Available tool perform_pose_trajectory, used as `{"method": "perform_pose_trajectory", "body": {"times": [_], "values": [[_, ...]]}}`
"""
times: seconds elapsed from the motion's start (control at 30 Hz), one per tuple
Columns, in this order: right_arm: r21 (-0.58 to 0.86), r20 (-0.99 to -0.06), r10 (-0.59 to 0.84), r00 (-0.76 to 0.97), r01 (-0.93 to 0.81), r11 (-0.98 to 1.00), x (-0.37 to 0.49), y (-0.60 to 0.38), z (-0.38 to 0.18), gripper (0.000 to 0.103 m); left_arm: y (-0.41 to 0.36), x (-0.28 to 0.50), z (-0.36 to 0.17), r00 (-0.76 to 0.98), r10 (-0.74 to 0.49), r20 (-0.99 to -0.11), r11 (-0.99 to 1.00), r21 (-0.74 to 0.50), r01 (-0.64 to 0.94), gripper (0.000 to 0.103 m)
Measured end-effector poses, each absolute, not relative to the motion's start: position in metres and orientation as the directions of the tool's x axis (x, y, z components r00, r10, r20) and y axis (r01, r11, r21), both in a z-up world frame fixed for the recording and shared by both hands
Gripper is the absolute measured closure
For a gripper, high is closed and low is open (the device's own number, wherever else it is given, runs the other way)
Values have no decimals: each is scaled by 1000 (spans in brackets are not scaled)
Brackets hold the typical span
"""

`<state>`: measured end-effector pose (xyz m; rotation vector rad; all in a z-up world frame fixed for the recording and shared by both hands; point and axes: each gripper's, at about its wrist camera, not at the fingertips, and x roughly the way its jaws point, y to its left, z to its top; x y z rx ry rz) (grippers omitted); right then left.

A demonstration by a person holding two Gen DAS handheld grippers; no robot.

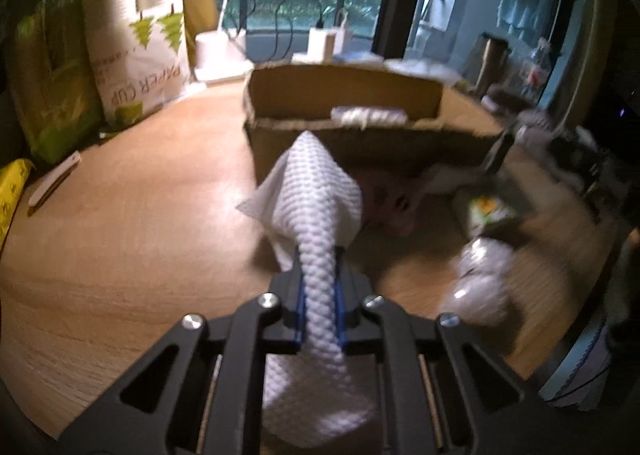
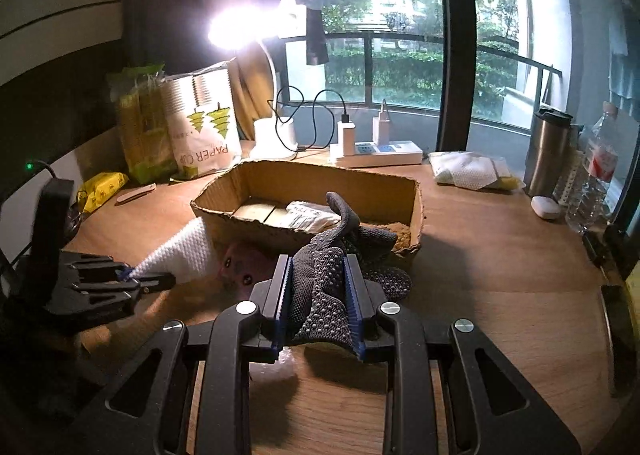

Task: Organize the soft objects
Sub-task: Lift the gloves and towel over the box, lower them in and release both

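My left gripper [image 1: 319, 291] is shut on a white textured cloth [image 1: 316, 191] and holds it above the wooden table, just in front of the cardboard box [image 1: 360, 135]. In the right wrist view the left gripper [image 2: 132, 277] with the white cloth [image 2: 180, 251] sits left of the box [image 2: 256, 175]. My right gripper [image 2: 320, 295] is shut on a grey dotted glove [image 2: 336, 255], held in front of the box's near wall. A white packet [image 2: 312, 215] and a tan item [image 2: 400, 233] lie inside the box. A pink soft object [image 2: 240, 267] lies on the table before the box.
Paper cup bags [image 2: 200, 123], a lamp base [image 2: 276, 135], a power strip [image 2: 380, 153], a white packet [image 2: 468, 171], a steel flask [image 2: 548, 151] and a water bottle [image 2: 596, 171] line the back. A yellow pack [image 2: 102, 183] lies at the left.
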<state>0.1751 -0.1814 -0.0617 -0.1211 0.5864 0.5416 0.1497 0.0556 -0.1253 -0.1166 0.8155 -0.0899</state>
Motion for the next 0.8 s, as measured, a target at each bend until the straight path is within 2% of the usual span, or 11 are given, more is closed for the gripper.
{"method": "perform_pose_trajectory", "body": {"times": [0.4, 0.8], "values": [[56, -529, 470, 706, -524, 850, 179, -190, -51, 76, 43, 154, -72, 776, -196, -599, 976, -199, 93, 92], [64, -496, 515, 699, -562, 824, 185, -183, -36, 76, 31, 165, -55, 801, -238, -550, 966, -220, 136, 92]]}}
